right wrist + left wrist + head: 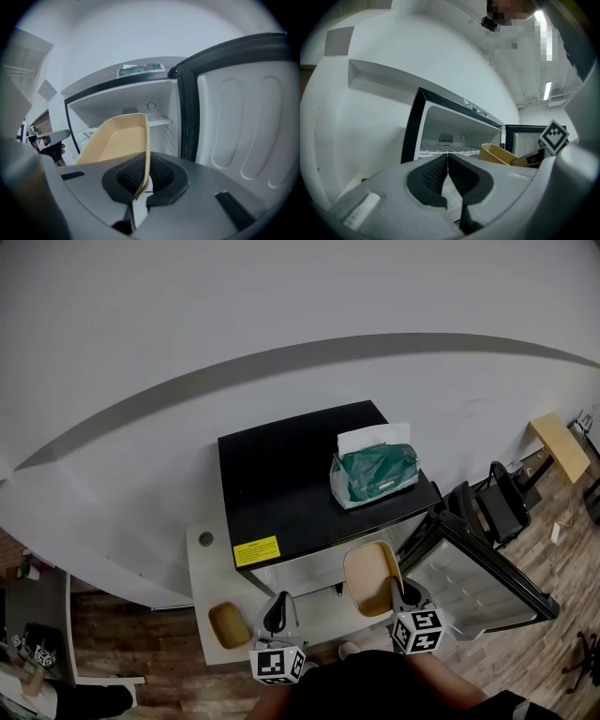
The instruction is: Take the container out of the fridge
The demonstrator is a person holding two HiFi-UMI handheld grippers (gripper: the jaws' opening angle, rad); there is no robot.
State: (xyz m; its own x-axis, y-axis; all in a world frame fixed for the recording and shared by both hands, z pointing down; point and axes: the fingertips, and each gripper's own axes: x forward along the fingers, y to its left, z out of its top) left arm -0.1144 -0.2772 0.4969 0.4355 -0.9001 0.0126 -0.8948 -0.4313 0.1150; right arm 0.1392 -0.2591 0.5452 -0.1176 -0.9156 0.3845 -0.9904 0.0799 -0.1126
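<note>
Likely an office: black chair (502,504) and wooden desk (561,446) at the frame's right, strip light (547,90) overhead, wood-pattern floor (131,634) lower left.

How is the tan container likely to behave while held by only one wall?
The tan container is probably stiff: pinched at one thin wall by the right gripper, it shows no sag. It looks empty, so it is likely light. Gripped off-centre at the rim, it may pivot or slip if swung.

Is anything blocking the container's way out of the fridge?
Nothing visible. The right gripper is shut on the rim of the tan container at the open front of the fridge; the door stands wide and the left gripper is aside.
</note>
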